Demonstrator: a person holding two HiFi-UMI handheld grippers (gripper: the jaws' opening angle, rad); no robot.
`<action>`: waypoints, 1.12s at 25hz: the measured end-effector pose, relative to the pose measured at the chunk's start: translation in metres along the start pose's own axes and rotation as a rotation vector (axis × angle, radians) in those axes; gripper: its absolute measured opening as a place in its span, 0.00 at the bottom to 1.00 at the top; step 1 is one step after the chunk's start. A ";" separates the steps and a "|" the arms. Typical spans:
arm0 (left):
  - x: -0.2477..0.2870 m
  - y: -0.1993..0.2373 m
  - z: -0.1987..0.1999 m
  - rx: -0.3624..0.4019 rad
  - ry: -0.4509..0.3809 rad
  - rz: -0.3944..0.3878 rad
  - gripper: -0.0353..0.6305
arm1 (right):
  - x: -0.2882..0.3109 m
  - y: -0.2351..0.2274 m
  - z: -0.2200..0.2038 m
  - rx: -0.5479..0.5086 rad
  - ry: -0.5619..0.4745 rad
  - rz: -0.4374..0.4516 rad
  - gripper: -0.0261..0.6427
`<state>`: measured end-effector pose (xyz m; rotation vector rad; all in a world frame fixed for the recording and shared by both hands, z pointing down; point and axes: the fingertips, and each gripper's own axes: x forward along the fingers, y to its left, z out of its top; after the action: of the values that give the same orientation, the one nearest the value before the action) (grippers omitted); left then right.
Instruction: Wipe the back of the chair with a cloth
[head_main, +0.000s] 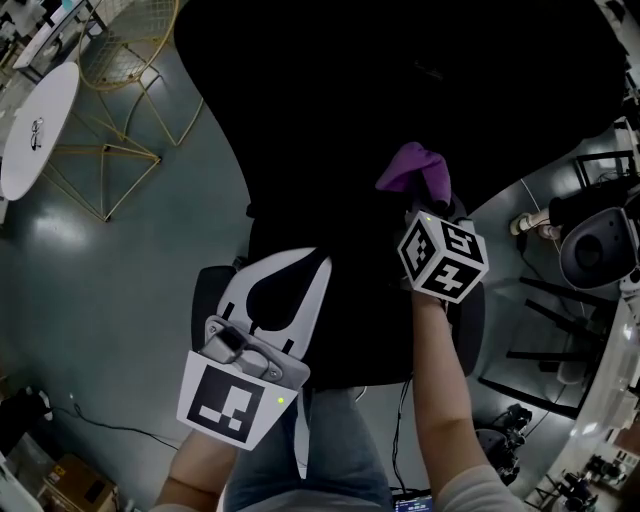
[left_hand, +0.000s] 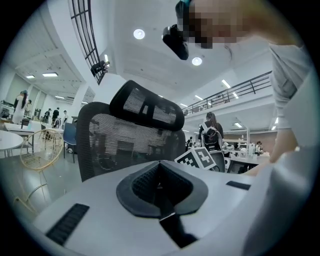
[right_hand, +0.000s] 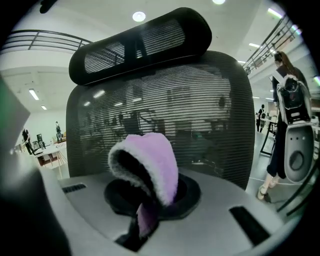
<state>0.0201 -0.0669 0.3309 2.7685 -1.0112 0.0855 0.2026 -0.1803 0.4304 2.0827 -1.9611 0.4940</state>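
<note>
- Markings: the cube (head_main: 443, 258) on the right claw carries black-and-white square markers. A like marker face (head_main: 228, 402) shows on the left claw's cube.
- Chair (right_hand: 200, 115): black, with a see-through ribbed mesh back. A separate curved mesh headrest (right_hand: 140, 42) sits above it. The chair stands directly ahead of both claws.
- Cloth (right_hand: 152, 165): lilac and fleecy, paler and fuzzy along the edge. It is folded into an upright loop, and its lower end is pinched in the pads.
- Right claw (right_hand: 152, 197): closed on the cloth and holding it up before the lower mesh of the chair back. Whether the cloth touches the mesh cannot be told.
- Left claw (left_hand: 160, 187): pads pressed together with nothing between them, held low beside the chair and nearer the person.
- Surroundings: a round white bench (head_main: 40, 125) and a gold wire seat (head_main: 130, 50), well apart on the grey floor.
</note>
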 end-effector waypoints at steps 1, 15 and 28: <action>-0.003 0.003 0.000 -0.002 -0.002 0.006 0.07 | 0.001 0.007 0.000 -0.003 0.002 0.007 0.11; -0.058 0.048 -0.002 -0.019 -0.014 0.112 0.07 | 0.015 0.093 -0.004 -0.048 0.017 0.090 0.11; -0.101 0.082 -0.003 -0.030 -0.026 0.186 0.07 | 0.027 0.178 -0.012 -0.088 0.039 0.190 0.11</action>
<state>-0.1102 -0.0638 0.3344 2.6494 -1.2633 0.0610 0.0260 -0.2128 0.4421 1.8316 -2.1284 0.4706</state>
